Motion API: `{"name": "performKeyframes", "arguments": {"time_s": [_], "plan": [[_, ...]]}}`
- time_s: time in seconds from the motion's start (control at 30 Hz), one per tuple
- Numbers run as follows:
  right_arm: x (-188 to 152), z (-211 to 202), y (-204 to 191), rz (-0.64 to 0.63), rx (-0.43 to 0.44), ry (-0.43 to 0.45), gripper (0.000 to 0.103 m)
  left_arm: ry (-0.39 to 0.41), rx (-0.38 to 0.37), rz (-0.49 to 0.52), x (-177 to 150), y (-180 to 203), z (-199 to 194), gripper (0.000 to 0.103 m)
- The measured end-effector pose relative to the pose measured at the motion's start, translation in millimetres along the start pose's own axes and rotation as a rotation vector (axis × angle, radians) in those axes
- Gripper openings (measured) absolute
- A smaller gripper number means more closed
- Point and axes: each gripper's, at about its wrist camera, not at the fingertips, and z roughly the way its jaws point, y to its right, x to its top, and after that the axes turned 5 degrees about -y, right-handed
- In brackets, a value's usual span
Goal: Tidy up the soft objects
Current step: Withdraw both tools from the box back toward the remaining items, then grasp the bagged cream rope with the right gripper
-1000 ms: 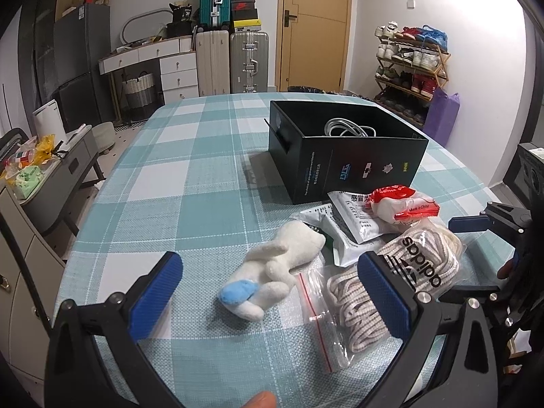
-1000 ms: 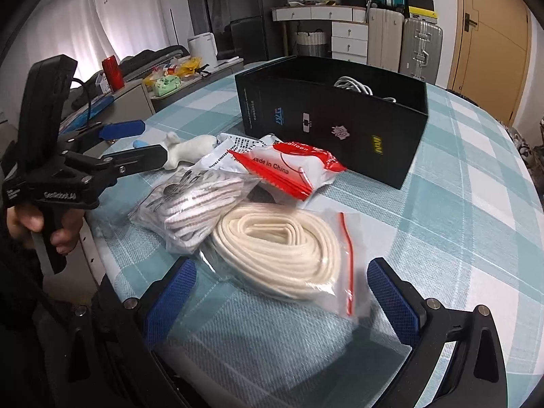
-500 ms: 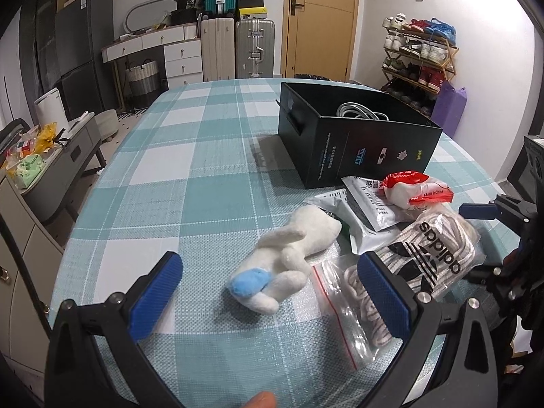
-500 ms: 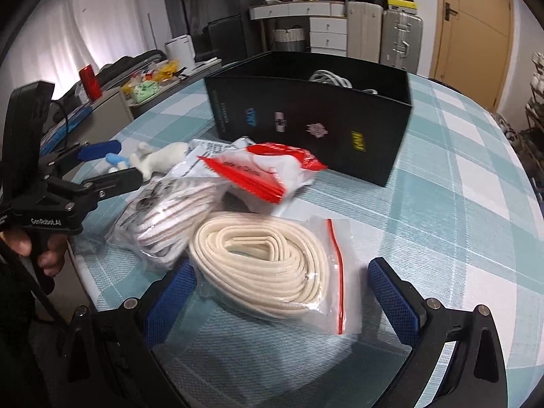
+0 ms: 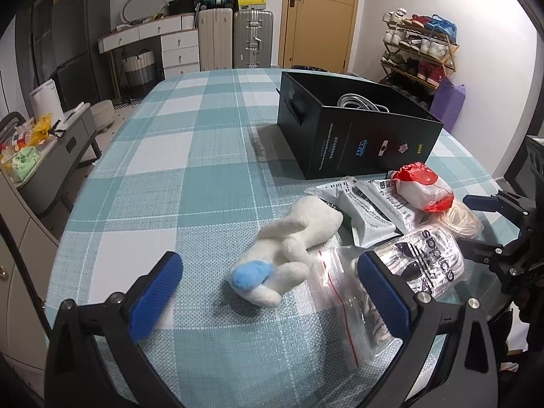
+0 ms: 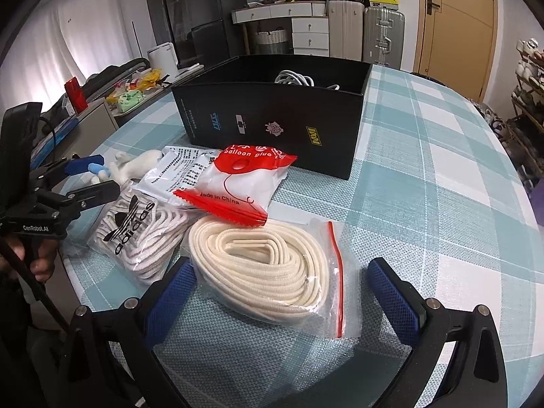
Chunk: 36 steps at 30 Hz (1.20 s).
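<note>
A white plush toy with a blue end lies on the checked table, just ahead of my open, empty left gripper. To its right lie an adidas bag of laces, grey packets and a red-and-white balloon glue pack. In the right wrist view my open, empty right gripper straddles the near end of a zip bag of cream cord. The adidas bag, glue pack and plush toy lie beyond it. A black open box holding white cable stands behind; it also shows in the right wrist view.
The table's front edge runs just under both grippers. The left gripper shows at the left of the right wrist view, the right gripper at the right of the left wrist view. A side cabinet stands left of the table.
The left gripper has pulled back and swung left, so the plush toy sits more central between its fingers. The right gripper has edged forward and down over the cream cord bag.
</note>
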Motion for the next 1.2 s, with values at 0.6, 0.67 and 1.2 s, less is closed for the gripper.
{"name": "performKeyframes", "arguments": {"time_s": [0.6,0.67,1.2], "plan": [[-13.8,-12.9,12.5,-0.005,0.054,0.033,0.058,0.023,-0.032,-0.027,1.2,-6.8,-3.5,0.102],[-16.2,-15.4,14.7,-0.001,0.054,0.037,0.055,0.027,-0.034,-0.028,1.7,-7.2,-5.1,0.102],[-35.0,-39.4,35.9,0.028,0.031,0.106,0.034,0.017,-0.024,0.014,8.3,-3.6,-2.4,0.096]]}}
